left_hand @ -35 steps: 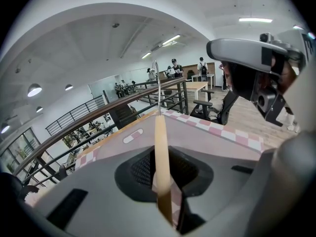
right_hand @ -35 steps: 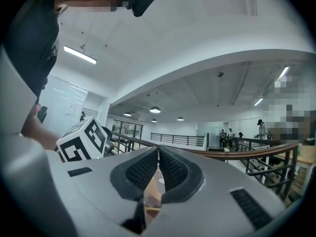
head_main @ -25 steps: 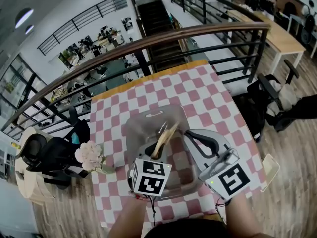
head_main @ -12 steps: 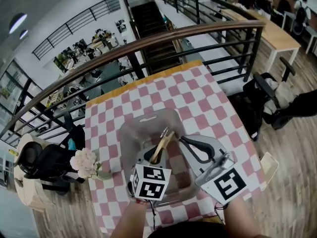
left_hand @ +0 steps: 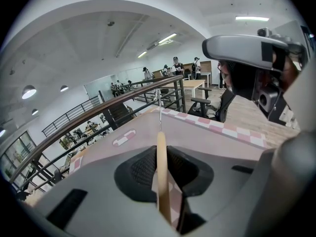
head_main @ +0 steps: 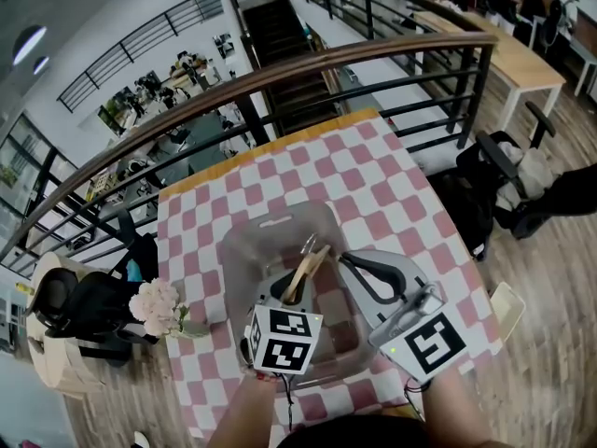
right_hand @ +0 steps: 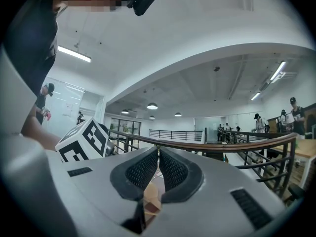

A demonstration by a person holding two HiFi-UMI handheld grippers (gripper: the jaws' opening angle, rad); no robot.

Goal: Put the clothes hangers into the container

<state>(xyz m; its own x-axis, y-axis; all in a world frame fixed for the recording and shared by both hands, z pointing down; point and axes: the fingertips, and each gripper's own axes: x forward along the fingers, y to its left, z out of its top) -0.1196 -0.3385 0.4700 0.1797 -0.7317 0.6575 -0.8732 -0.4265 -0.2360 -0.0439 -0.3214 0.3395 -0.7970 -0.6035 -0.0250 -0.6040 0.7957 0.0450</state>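
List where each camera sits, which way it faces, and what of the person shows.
Head view: on the person's head, looking steeply down at the clear plastic container on the pink-and-white checked tablecloth; forearms, left tongs, right tongs show.
Left gripper view: on the left tongs, looking along the clamped pale wooden clothes hanger toward the container; head rig shows.
Right gripper view: on the right tongs, facing level toward a brown wooden handrail; torso shows.
Shared: head and right gripper views both show the left tongs' marker cube.
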